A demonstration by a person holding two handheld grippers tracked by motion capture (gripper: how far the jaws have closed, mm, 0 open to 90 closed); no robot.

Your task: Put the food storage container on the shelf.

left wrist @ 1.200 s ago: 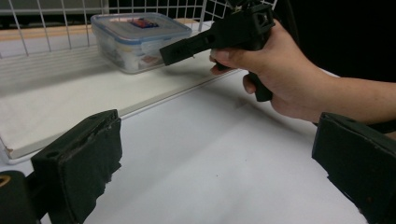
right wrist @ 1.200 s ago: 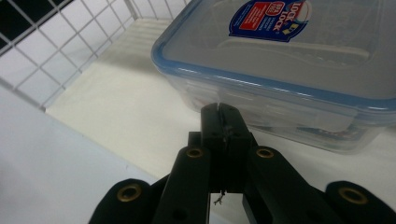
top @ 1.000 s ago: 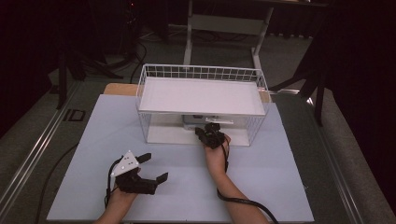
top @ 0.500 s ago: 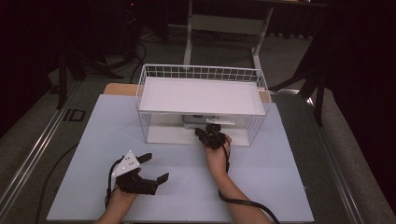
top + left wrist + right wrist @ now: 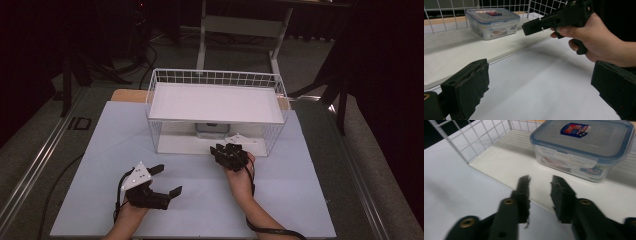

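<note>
Where the white wire basket [image 5: 215, 80] stands at the far side of the tabletop [image 5: 300, 200], it holds one clear plastic box [image 5: 584, 150] with a blue-rimmed lid and a label on top; what lies inside the box is too blurred to tell. The box sits on the basket's lower white floor, under an upper white shelf [image 5: 215, 102] that carries nothing visible. There is one basket, one box and two tools. The right tool [image 5: 539, 186] points at the basket's open front, just short of the box, its jaws parted by a narrow gap and holding nothing. The left tool [image 5: 165, 181] rests low over the near left part of the tabletop, well apart from the basket, its jaws spread wide and empty. A hand [image 5: 599, 42] grips the right tool's handle.
</note>
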